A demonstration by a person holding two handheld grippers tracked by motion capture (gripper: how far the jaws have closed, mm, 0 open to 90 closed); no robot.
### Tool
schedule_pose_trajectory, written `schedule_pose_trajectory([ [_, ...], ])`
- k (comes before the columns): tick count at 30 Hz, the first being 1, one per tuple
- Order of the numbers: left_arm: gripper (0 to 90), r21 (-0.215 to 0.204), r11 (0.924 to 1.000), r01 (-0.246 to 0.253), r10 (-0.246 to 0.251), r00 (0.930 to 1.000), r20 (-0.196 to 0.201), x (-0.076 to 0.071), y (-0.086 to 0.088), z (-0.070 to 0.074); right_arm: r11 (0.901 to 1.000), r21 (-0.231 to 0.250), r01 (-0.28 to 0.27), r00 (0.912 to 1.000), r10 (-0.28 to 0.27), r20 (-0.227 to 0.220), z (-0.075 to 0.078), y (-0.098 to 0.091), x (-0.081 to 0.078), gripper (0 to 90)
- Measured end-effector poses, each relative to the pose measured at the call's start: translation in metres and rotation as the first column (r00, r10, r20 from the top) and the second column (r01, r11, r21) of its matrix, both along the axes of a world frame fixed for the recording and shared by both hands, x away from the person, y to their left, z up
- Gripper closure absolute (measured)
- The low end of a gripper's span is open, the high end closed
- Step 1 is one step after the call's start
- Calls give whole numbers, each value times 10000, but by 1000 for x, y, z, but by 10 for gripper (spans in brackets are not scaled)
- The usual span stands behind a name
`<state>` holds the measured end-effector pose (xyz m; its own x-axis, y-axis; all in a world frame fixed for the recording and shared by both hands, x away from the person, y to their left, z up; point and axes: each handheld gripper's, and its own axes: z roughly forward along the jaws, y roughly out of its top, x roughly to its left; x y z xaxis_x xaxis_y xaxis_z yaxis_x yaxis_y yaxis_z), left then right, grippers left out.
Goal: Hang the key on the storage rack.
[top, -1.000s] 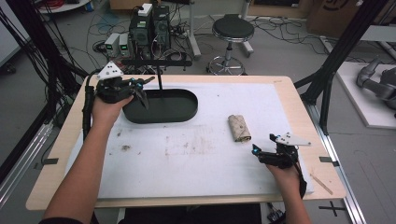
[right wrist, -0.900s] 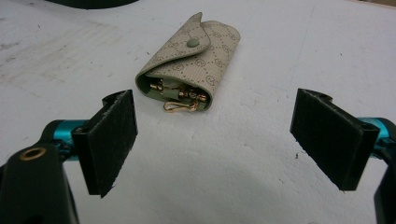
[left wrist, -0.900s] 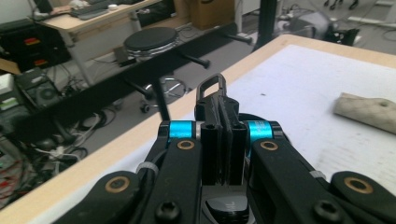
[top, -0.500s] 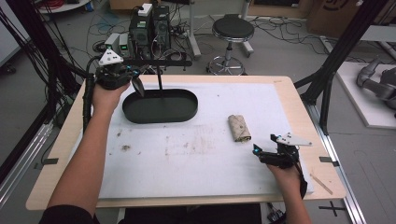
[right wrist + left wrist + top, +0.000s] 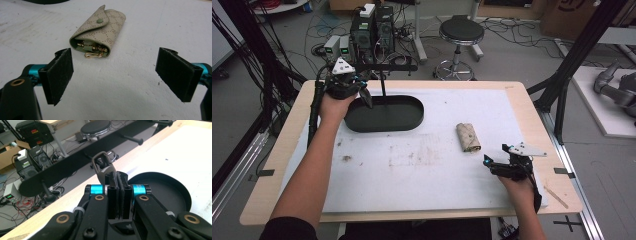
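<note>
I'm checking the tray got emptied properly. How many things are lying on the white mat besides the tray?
1: a beige key pouch lies on the mat, right of the black tray and just ahead of the open right gripper. The tray's inside looks bare.

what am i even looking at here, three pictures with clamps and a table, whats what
A person sits at a table and holds a hand tool with two black jaws in each hand. The high view looks down from above. The other two pictures come from small cameras riding on each tool, looking along its jaws.

The left gripper is shut on a small dark metal clip, held at the end of an oval black tray. The right gripper rests on the white sheet with its jaws wide open and nothing between them. Just ahead of it lies a beige patterned key pouch, snapped shut, gold hooks showing at its open end.
</note>
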<state>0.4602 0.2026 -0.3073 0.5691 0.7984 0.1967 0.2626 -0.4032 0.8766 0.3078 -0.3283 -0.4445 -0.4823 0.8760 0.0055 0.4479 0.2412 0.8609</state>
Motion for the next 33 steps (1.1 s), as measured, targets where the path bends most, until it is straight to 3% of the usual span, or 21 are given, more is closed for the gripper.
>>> schedule_pose_trajectory([
  [13, 880, 370, 9993, -101, 116, 9991, -405, 13, -10, -14, 10000, -23, 42, 10000, -42, 51, 0, -2, 0, 152],
  [28, 842, 76, 10000, -31, 35, 9983, -589, 11, -3, -15, 10000, -16, 90, 9999, -90, 105, 1, -3, -1, 151],
  [33, 781, -110, 9999, 128, -136, 9970, -758, 5, 3, -19, 10000, 6, 86, 10000, -86, 37, 1, -2, -1, 152],
])
